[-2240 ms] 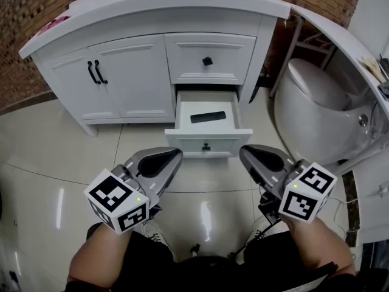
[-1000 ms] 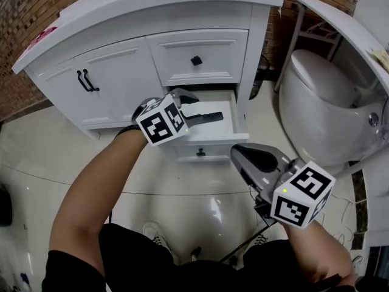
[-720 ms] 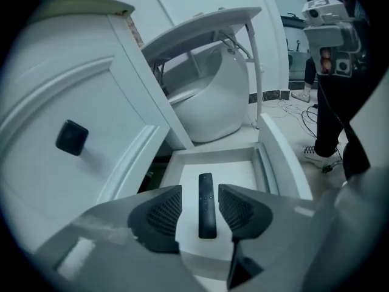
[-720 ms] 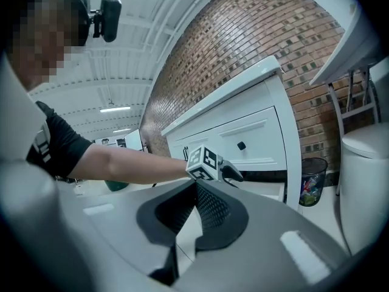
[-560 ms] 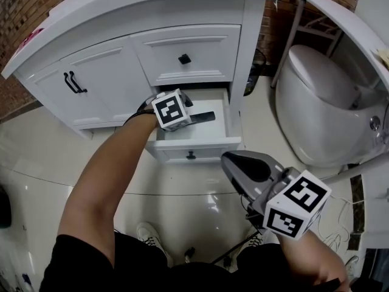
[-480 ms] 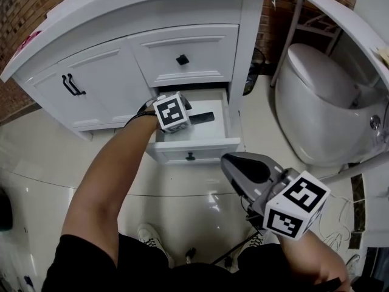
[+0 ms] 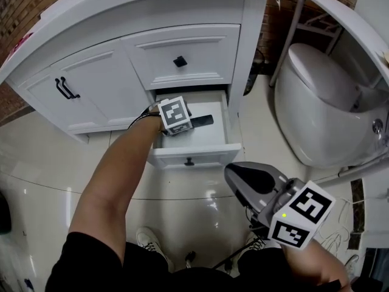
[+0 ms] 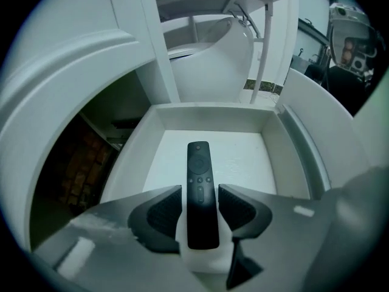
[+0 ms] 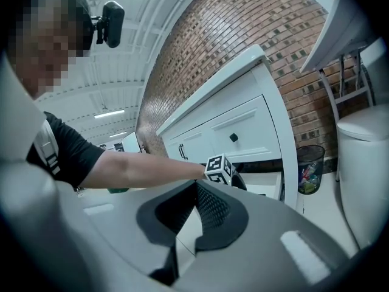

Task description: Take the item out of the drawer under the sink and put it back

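Left gripper (image 8: 199, 192) points steeply down into the open lower drawer (image 7: 209, 155) of the white vanity (image 7: 200, 8). Its jaws stand wide apart and have just been opening. The black remote (image 8: 199, 157) lies flat on the white drawer floor, lengthwise between the two ribbed pads (image 8: 163, 215), with its button end pointing away from the gripper. The pads stand close on both sides of the remote but do not press on it. In the head view the marker cube (image 7: 175, 115) of this gripper covers one end of the remote, and the bare left forearm (image 7: 121, 175) reaches down to the drawer.

Right gripper (image 7: 234, 174) hangs nearer to the person, above the glossy tiled floor (image 7: 55, 157) and well apart from the drawer. Its jaws seem to meet at the tips, with nothing between them.

Above the open drawer is a shut drawer with a black knob (image 7: 180, 61), and left of it two cabinet doors with black handles (image 7: 61, 88). A white toilet (image 7: 322, 102) stands to the right of the vanity.
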Demonstrator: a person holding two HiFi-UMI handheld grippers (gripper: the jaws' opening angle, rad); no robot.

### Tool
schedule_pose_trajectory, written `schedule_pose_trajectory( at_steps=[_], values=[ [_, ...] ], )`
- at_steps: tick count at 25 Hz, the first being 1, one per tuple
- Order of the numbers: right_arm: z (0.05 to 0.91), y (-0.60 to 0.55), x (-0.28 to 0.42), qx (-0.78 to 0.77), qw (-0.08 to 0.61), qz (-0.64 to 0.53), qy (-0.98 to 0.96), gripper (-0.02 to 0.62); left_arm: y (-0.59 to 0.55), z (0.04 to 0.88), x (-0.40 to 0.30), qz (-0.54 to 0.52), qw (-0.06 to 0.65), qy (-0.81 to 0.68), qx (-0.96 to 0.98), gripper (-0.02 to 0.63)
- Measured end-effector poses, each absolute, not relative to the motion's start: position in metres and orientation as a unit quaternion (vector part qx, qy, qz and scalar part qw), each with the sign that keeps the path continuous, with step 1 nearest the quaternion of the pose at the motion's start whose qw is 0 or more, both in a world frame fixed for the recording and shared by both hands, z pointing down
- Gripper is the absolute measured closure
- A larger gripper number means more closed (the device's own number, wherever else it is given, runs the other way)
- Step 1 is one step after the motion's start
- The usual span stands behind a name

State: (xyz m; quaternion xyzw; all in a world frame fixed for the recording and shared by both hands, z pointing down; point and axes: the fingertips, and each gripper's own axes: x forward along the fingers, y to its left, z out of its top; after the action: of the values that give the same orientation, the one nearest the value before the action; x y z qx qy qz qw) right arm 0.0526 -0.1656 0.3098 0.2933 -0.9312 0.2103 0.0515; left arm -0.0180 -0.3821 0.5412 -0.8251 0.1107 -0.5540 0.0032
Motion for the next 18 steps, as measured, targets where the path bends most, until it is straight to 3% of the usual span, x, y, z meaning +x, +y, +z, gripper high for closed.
schedule_pose_trajectory(
  at_steps=[4,11,18],
  values=[
    [0.312,-0.165,0.049,0.285,0.054,0.217,-0.932,0.594,-0.386,0.549,-0.015,-0.552,0.001,0.106,-0.827,0.403],
    [0.314,-0.164,0.047,0.277,0.052,0.226,-0.932,0.593,-0.374,0.56,-0.018,-0.548,-0.077,0.09,-0.828,0.412],
    [0.316,-0.164,0.046,0.277,0.051,0.234,-0.931,0.593,-0.372,0.56,-0.017,-0.546,-0.08,0.084,-0.83,0.436]
  ],
)
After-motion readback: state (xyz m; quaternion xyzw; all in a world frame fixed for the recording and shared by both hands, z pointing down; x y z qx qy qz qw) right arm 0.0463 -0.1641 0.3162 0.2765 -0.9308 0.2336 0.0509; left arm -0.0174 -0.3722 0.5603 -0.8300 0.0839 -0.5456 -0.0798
